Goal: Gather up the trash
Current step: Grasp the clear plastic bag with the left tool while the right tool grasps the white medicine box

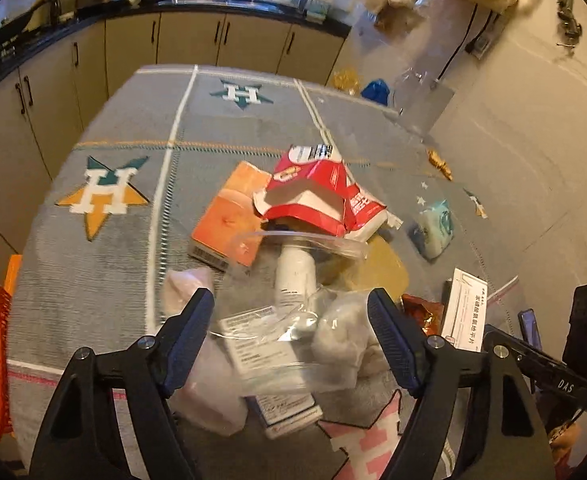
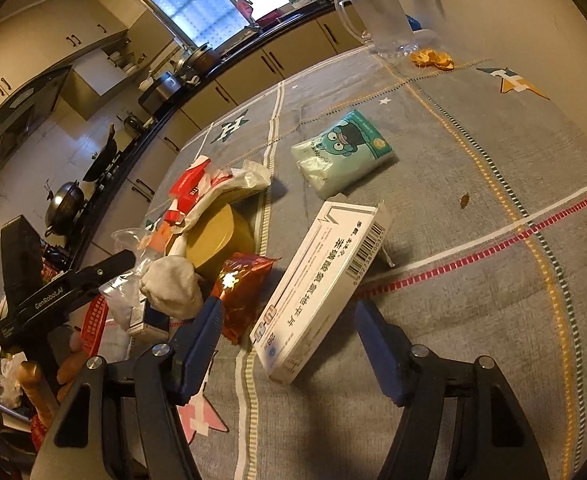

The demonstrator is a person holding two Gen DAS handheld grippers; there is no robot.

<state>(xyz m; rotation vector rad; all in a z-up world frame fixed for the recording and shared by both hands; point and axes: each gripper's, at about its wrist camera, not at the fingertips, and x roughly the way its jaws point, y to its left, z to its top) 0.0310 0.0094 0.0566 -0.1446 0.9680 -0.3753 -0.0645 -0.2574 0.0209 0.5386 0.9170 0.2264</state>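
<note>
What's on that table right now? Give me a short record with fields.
setting: kitchen table with grey star-patterned cloth
main pile: torn red carton, orange box, clear plastic bag, white bottle
apart from pile: white medicine box, teal tissue pack
left gripper: open over the plastic bag
right gripper: open around the medicine box's near end
far edge: glass mug

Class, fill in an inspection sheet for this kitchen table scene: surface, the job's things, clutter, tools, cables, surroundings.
Surface: grey star-patterned tablecloth.
Job's things: white medicine box, torn red carton, orange box, clear bags, red snack wrapper, tissue pack.
Clutter: glass jug, peel scraps.
Tools: left tool open over bags; right tool open around medicine box.
Cables: black lead on wall.
Surroundings: counter, cabinets, window.
</note>
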